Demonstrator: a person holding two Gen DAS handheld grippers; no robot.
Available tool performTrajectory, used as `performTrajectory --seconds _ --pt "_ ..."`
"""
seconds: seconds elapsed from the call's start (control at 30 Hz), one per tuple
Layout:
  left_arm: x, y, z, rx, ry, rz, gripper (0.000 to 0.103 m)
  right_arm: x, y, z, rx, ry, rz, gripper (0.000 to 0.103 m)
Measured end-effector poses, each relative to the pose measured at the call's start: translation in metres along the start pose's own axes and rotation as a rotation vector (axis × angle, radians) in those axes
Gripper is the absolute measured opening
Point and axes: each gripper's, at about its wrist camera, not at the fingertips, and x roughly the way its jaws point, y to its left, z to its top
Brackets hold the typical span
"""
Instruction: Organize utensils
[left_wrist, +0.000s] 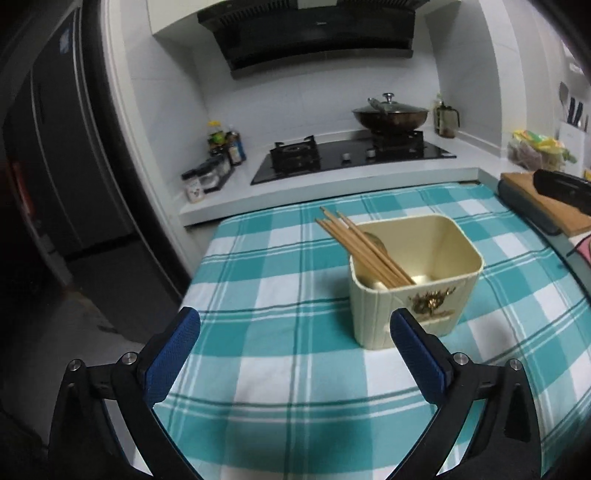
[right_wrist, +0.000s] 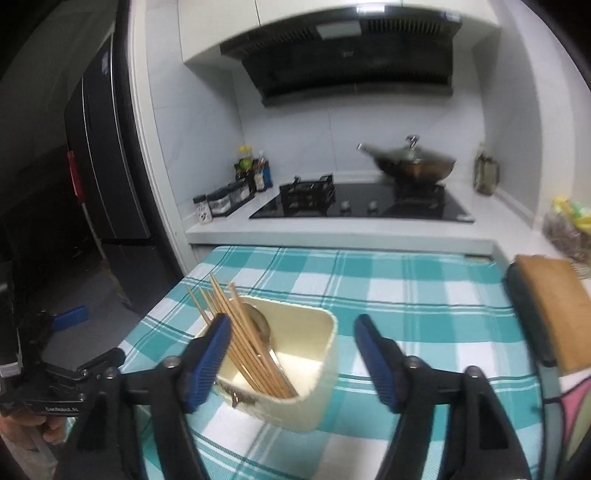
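Our left tool (left_wrist: 295, 354) and right tool (right_wrist: 291, 358) stand apart and empty near the cream holder (left_wrist: 413, 280), where chopsticks (left_wrist: 362, 247) already lean, so we judge only checking for stray utensils remains.

Only legible txt: "GenRobot.AI" on left gripper (right_wrist: 70, 317) body; hood (right_wrist: 347, 55) logo too blurry.

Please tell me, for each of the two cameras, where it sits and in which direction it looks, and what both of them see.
Left wrist: sits on the left gripper, looking over the checked tablecloth toward the stove; its own open blue fingers show.
Right wrist: sits on the right gripper, facing the same stove wall from closer above the cream container; its open fingers show, with the other gripper at the left edge.
Shared: container, chopsticks, wok, range hood.
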Motion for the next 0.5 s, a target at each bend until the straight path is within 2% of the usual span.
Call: performTrajectory --seconds 0.07,0.17,0.23,0.3,0.37,0.43,0.5 --pt "-0.022 -0.006 -0.014 -0.013 -0.006 -0.006 0.103 -0.027 0.004 -0.017 0.003 -0.044 -0.06 0.085" --pt "-0.048 -0.014 -0.027 -0.019 -0.023 0.039 0.103 -0.06 0.01 -0.05 0.035 -0.065 -0.131 0.087" --pt "-0.063 -0.017 -0.031 -0.022 -0.044 0.03 0.103 -0.076 0.013 -0.067 0.077 -0.041 -0.141 0.087" --pt "-0.08 -0.018 -0.035 -0.028 -0.058 0.004 0.103 -0.086 0.015 -0.074 0.095 -0.006 -0.131 0.088" --pt "-0.095 -0.017 -0.04 -0.057 -0.067 -0.008 0.103 -0.096 0.02 -0.076 0.087 0.038 -0.158 0.088" --pt "-0.106 -0.012 -0.043 -0.092 -0.054 -0.039 0.103 -0.105 0.025 -0.078 0.077 0.069 -0.203 0.088" --pt "-0.114 -0.007 -0.047 -0.124 -0.03 -0.076 0.103 -0.115 0.029 -0.082 0.077 0.088 -0.206 0.088"
